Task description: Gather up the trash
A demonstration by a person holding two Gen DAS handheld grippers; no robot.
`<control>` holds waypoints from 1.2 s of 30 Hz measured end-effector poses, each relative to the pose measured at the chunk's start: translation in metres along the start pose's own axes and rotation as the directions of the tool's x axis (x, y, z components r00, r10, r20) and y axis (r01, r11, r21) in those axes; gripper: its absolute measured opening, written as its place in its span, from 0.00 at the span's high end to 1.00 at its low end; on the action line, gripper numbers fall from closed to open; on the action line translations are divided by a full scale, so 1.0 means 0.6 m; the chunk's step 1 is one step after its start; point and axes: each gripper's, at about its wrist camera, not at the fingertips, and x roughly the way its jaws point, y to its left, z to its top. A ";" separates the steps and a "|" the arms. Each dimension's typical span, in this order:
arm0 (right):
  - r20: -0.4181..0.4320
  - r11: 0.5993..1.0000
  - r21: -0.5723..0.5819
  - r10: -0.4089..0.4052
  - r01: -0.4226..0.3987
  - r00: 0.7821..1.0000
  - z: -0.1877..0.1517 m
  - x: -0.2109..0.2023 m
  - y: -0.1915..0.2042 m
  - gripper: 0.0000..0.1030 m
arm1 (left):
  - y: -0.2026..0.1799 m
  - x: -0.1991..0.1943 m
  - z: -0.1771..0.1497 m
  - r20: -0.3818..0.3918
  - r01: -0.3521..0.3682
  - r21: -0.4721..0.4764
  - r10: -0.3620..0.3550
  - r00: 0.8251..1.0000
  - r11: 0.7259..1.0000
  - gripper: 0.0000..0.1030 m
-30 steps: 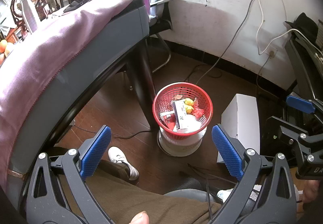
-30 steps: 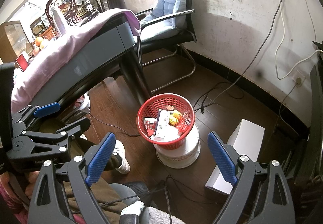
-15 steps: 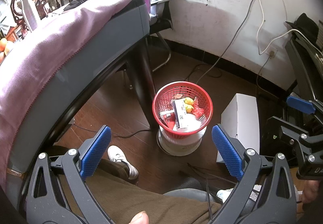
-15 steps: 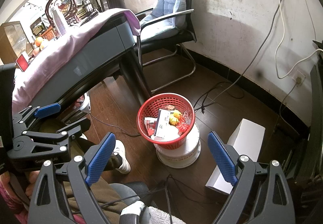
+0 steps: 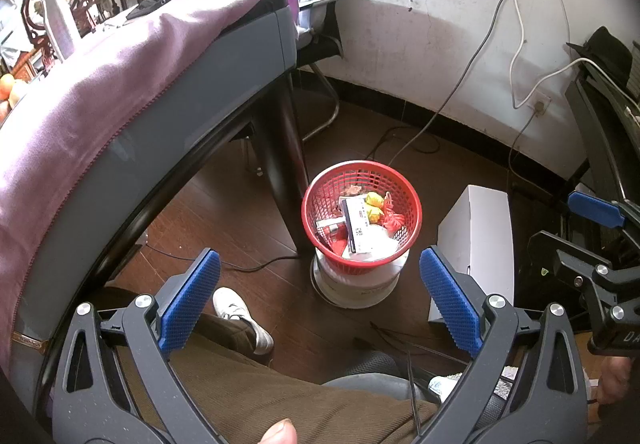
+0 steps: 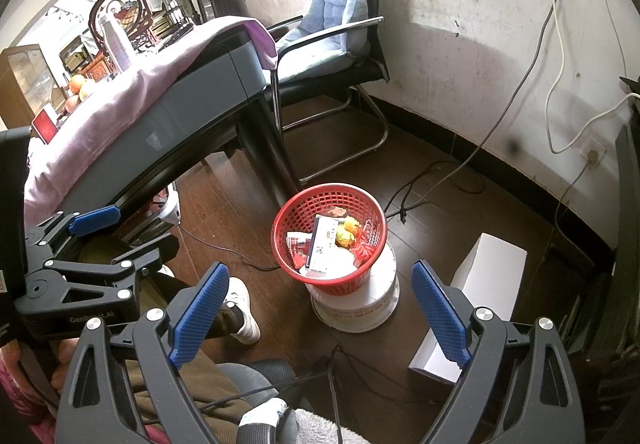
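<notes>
Nothing of note has moved since the earlier frames: both tools hang at the same height above the floor, and the red basket [image 5: 361, 218] sits where it was. The left tool [image 5: 320, 300] has its blue pads spread wide with nothing between them, and the right tool [image 6: 320, 312] is spread just as wide and equally empty. Seen between the pads in both views, the basket rests on top of a white bucket [image 5: 354, 282], which stands on the dark wooden floor [image 5: 224, 216] just beside the black leg of the table [image 5: 224, 76]. The trash [image 5: 358, 222] lies inside the basket: a white card or box with a dark edge, some yellow wrapped pieces, a red frilly scrap, and white paper beneath. A white box [image 5: 476, 240] lies on the floor to the right of the bucket, close to it. A purple cloth [image 5: 92, 96] drapes over the table, and a black chair with a blue cushion [image 6: 332, 32] stands by the wall beyond. The person's trouser leg and white shoe [image 5: 240, 316] show below the left tool.
</notes>
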 end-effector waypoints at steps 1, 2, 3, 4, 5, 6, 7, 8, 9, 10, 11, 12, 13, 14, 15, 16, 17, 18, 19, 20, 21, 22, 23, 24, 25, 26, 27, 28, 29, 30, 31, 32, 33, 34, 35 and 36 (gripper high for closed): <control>0.000 1.000 0.001 0.001 -0.001 1.000 0.001 0.001 0.003 0.12 | 0.000 -0.001 -0.001 0.000 -0.001 0.000 0.001 1.000 1.000 0.07; 0.000 1.000 0.000 0.000 0.000 1.000 0.000 0.000 0.000 0.12 | 0.000 0.000 0.000 0.000 0.000 0.000 0.000 1.000 1.000 0.07; 0.000 1.000 0.000 0.001 -0.001 1.000 0.000 0.000 -0.001 0.12 | 0.000 0.000 0.000 0.000 0.000 0.000 0.000 1.000 1.000 0.07; 0.001 1.000 0.000 0.001 -0.001 1.000 0.001 0.000 0.002 0.12 | 0.001 -0.001 -0.001 0.000 0.000 0.000 0.000 1.000 1.000 0.07; 0.001 1.000 -0.001 0.001 -0.001 1.000 0.001 0.000 0.000 0.12 | 0.001 0.000 0.000 0.000 0.000 0.000 0.000 1.000 1.000 0.07; 0.001 1.000 -0.001 0.001 -0.001 1.000 0.000 0.000 -0.001 0.12 | 0.001 0.000 0.000 0.000 0.001 0.000 -0.001 1.000 1.000 0.07; 0.001 1.000 -0.001 0.001 -0.001 1.000 0.001 0.001 0.001 0.12 | 0.001 0.000 -0.001 -0.001 0.001 0.001 -0.001 1.000 1.000 0.07; 0.000 1.000 0.000 0.001 -0.001 1.000 0.001 0.000 -0.001 0.12 | 0.001 0.000 0.000 0.000 0.000 0.001 0.000 1.000 1.000 0.07; 0.000 1.000 0.000 0.001 -0.001 1.000 0.000 0.000 -0.002 0.12 | 0.001 -0.001 -0.001 0.000 -0.001 0.001 0.001 1.000 1.000 0.07; 0.000 1.000 0.000 0.001 -0.001 1.000 0.001 0.001 0.001 0.12 | 0.002 0.000 0.000 0.000 0.000 0.001 0.000 1.000 1.000 0.07; 0.001 1.000 -0.001 0.001 -0.001 1.000 0.001 0.000 -0.001 0.12 | 0.002 0.000 0.000 0.000 0.000 0.001 0.000 1.000 1.000 0.07; 0.001 1.000 0.000 0.001 -0.001 1.000 0.001 0.000 -0.001 0.12 | 0.002 -0.001 -0.001 0.000 -0.001 0.002 0.001 1.000 1.000 0.07; 0.001 1.000 0.000 0.002 -0.002 1.000 0.001 0.001 0.000 0.12 | 0.002 0.000 0.000 0.000 0.000 0.001 0.000 1.000 1.000 0.07; 0.001 1.000 0.000 0.002 -0.002 1.000 0.001 0.000 -0.003 0.12 | 0.002 -0.001 0.000 0.000 -0.001 0.001 0.001 1.000 1.000 0.07; 0.000 1.000 0.001 0.002 -0.002 1.000 0.001 0.000 -0.003 0.12 | 0.002 0.000 0.000 0.000 0.000 0.001 0.000 1.000 1.000 0.07; 0.001 1.000 0.001 0.002 -0.002 1.000 0.001 0.001 0.000 0.12 | 0.002 -0.001 -0.001 0.000 -0.001 0.002 0.001 1.000 1.000 0.07; 0.001 1.000 0.000 0.002 -0.002 1.000 0.001 0.000 -0.003 0.12 | 0.002 0.000 0.000 -0.001 -0.001 0.002 0.001 1.000 1.000 0.07; 0.000 1.000 0.000 0.002 -0.002 1.000 0.001 0.001 -0.002 0.12 | 0.002 0.000 0.000 -0.001 -0.001 0.002 0.001 1.000 1.000 0.07; 0.000 1.000 0.000 0.002 -0.002 1.000 0.001 0.001 -0.001 0.12 | 0.002 -0.001 -0.001 -0.002 -0.001 0.002 0.001 1.000 1.000 0.07; 0.000 1.000 0.000 0.003 -0.003 1.000 0.002 0.001 -0.001 0.12 | 0.001 0.000 0.001 -0.001 -0.001 0.001 0.001 1.000 1.000 0.07; 0.000 1.000 0.000 0.004 -0.004 1.000 0.001 0.001 -0.002 0.12 | 0.001 0.000 0.001 -0.001 -0.001 0.001 0.001 1.000 1.000 0.07; 0.000 1.000 0.000 0.003 -0.003 1.000 0.001 0.000 -0.004 0.12 | 0.002 0.000 0.001 -0.001 -0.001 0.001 0.001 1.000 1.000 0.07; 0.000 1.000 0.000 0.003 -0.003 1.000 0.001 0.000 -0.004 0.12 | 0.002 -0.001 0.000 -0.001 -0.001 0.000 0.001 1.000 1.000 0.07; 0.000 1.000 0.001 0.003 -0.003 1.000 0.001 0.000 -0.005 0.12 | 0.002 -0.001 0.000 -0.001 -0.001 0.000 0.001 1.000 1.000 0.07; 0.000 1.000 0.001 0.004 -0.004 1.000 0.001 0.000 -0.005 0.12 | 0.002 -0.001 0.001 -0.001 -0.001 0.002 0.001 1.000 1.000 0.07; 0.000 1.000 0.001 0.003 -0.003 1.000 0.001 0.000 -0.004 0.12 | 0.002 0.000 0.001 -0.001 -0.001 0.002 0.001 1.000 1.000 0.07; 0.000 1.000 0.001 0.003 -0.003 1.000 0.001 0.000 -0.005 0.12 | 0.002 -0.001 0.000 -0.001 -0.001 0.001 0.001 1.000 1.000 0.07; -0.001 1.000 0.001 0.004 -0.004 1.000 0.002 0.001 -0.003 0.12 | 0.002 -0.001 0.000 0.000 -0.001 0.002 0.001 1.000 1.000 0.07; -0.001 1.000 0.002 0.004 -0.004 1.000 0.001 0.001 -0.005 0.12 | 0.002 -0.001 0.001 0.000 -0.002 0.002 0.002 1.000 1.000 0.07; -0.002 1.000 0.003 0.004 -0.004 1.000 0.001 0.002 -0.005 0.12 | 0.003 -0.002 0.000 0.002 -0.003 0.003 0.003 1.000 1.000 0.07; -0.005 1.000 0.004 0.005 -0.005 1.000 0.001 0.004 -0.002 0.12 | 0.004 -0.001 -0.002 0.003 -0.004 0.002 0.004 1.000 1.000 0.07; -0.008 1.000 0.006 0.006 -0.006 1.000 0.000 0.006 0.000 0.12 | 0.006 0.001 -0.004 0.004 -0.006 0.001 0.006 1.000 1.000 0.07; -0.011 1.000 0.007 0.008 -0.008 1.000 0.000 0.009 0.003 0.12 | 0.008 0.001 -0.006 0.005 -0.006 -0.001 0.006 1.000 1.000 0.07; -0.013 1.000 0.006 0.008 -0.008 1.000 -0.001 0.011 0.007 0.12 | 0.009 0.003 -0.006 0.004 -0.004 -0.003 0.004 1.000 1.000 0.07; -0.014 1.000 0.004 0.008 -0.007 1.000 -0.001 0.011 0.011 0.12 | 0.011 0.004 -0.007 0.002 -0.003 -0.005 0.003 1.000 1.000 0.07; -0.014 1.000 0.003 0.007 -0.007 1.000 0.000 0.012 0.011 0.12 | 0.013 0.005 -0.009 0.001 0.000 -0.008 0.000 1.000 1.000 0.07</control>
